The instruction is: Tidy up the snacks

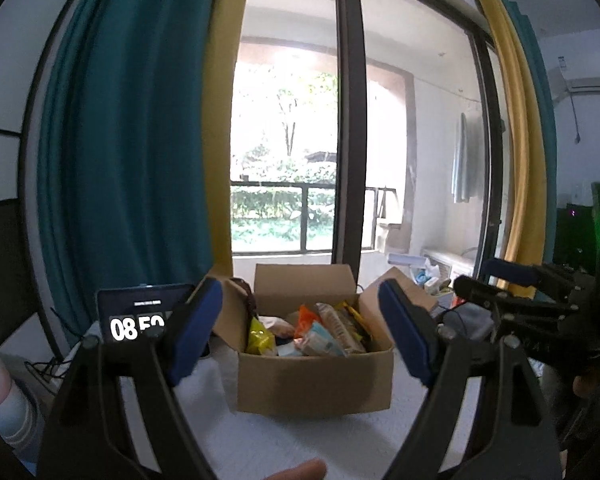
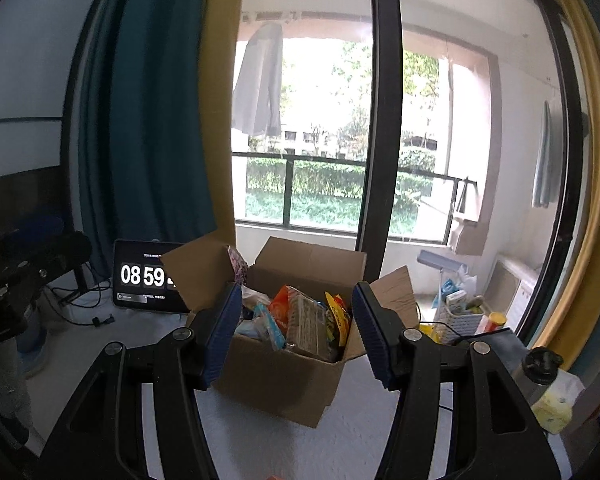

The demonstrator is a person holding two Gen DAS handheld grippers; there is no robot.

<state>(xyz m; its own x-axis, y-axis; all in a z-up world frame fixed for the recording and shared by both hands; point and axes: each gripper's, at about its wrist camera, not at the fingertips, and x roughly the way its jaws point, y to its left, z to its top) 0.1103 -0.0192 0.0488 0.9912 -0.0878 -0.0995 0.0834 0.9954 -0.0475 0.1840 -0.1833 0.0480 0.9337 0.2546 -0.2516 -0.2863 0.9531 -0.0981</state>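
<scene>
My left gripper (image 1: 302, 330) is spread wide with nothing between its blue pads (image 1: 196, 332). My right gripper (image 2: 296, 330) is spread too, a bit less, and it holds nothing. Both float above the white desk (image 2: 360, 432) and point at the box (image 1: 316, 376). The box is brown cardboard, with its flaps open. It sits near the middle of the desk, toward the back edge by the window. The snacks (image 2: 304, 320) are inside it, piled up: an orange bag, a yellow bag, a pale blue pack and a tan one. A clock screen (image 2: 148, 280) stands at the back left of the desk, just beside the box. A white basket (image 2: 458, 320) sits toward the back right corner. In the left view, my right gripper shows at the right, beside the box.
</scene>
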